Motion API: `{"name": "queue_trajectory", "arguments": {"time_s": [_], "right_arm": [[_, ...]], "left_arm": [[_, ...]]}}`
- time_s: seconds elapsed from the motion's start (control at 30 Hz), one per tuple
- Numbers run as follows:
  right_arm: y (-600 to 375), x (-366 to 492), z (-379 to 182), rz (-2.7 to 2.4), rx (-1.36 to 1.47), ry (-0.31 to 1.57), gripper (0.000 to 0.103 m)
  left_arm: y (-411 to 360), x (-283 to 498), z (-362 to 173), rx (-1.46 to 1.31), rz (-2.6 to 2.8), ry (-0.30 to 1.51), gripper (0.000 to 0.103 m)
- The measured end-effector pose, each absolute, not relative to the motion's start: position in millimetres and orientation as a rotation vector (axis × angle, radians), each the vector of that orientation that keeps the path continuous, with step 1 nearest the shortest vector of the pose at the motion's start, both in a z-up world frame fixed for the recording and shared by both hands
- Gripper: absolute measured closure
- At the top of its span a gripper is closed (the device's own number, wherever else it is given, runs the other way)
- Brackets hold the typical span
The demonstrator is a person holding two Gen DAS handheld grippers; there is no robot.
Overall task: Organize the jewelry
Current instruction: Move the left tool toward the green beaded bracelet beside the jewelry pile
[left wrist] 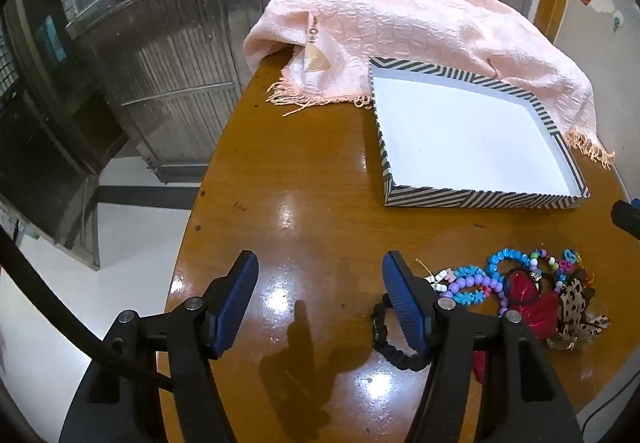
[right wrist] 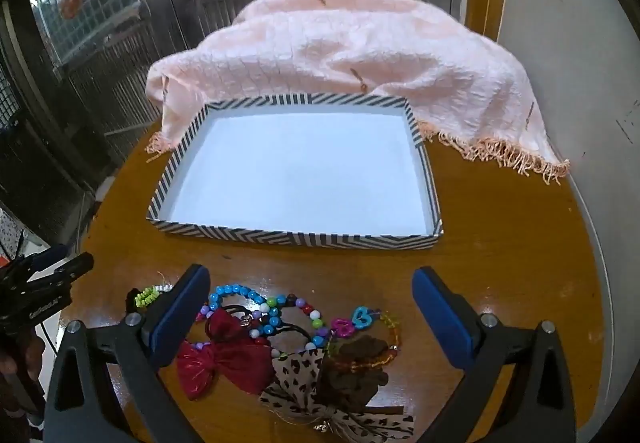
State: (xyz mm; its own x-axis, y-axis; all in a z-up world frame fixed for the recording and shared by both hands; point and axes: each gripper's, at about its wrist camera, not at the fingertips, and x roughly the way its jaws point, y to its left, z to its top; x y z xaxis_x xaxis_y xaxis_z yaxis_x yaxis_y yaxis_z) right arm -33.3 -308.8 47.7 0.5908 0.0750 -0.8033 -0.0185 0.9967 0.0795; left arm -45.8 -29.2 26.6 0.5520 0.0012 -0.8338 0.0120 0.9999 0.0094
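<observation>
Nothing is in the tray (right wrist: 296,167) yet: the jewelry pile (right wrist: 288,339) lies just before it, both the left gripper (left wrist: 320,303) and right gripper (right wrist: 312,319) gape wide and empty, so the first pick likely means closing on one piece.

One striped tray (right wrist: 224,231) sits on the one round wooden table (right wrist: 500,243), with one pink fringed cloth (right wrist: 340,51) behind it. Two fabric bows lie in the pile: a red bow (right wrist: 224,359) and a leopard-print bow (right wrist: 300,371). One black scrunchie (left wrist: 394,351) too. Beaded bracelets (right wrist: 240,293) are tangled, perhaps four or five.
</observation>
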Motion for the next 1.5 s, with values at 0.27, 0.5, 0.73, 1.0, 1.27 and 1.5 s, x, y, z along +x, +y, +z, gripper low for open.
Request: {"name": "queue_trajectory", "arguments": {"time_s": [0.27,0.5,0.73,1.0,1.27,1.5], "right_arm": [[-287,-18,57,0.061,0.018,0.892,0.001],[-280,-16,53,0.088,0.059,0.897,0.001],[-299,-31,42,0.014,0.100,0.960,0.001],[-308,-51,29,-0.044,0.030,0.948,0.001],[-317,-54,30,-0.027,0.068,0.945,0.001],[-304,-50,32,0.014,-0.007,0.938,0.004]], "left_arm": [[-24,-50,27,0.007,0.001,1.006,0.055],[-20,-47,32,0.015,0.022,0.989,0.055],[-31,-37,32,0.023,-0.018,0.991,0.055],[-62,-25,27,0.074,-0.108,1.008,0.055],[-75,-21,19,0.092,-0.146,1.034,0.055],[-74,-16,16,0.085,-0.158,1.054,0.055]]}}
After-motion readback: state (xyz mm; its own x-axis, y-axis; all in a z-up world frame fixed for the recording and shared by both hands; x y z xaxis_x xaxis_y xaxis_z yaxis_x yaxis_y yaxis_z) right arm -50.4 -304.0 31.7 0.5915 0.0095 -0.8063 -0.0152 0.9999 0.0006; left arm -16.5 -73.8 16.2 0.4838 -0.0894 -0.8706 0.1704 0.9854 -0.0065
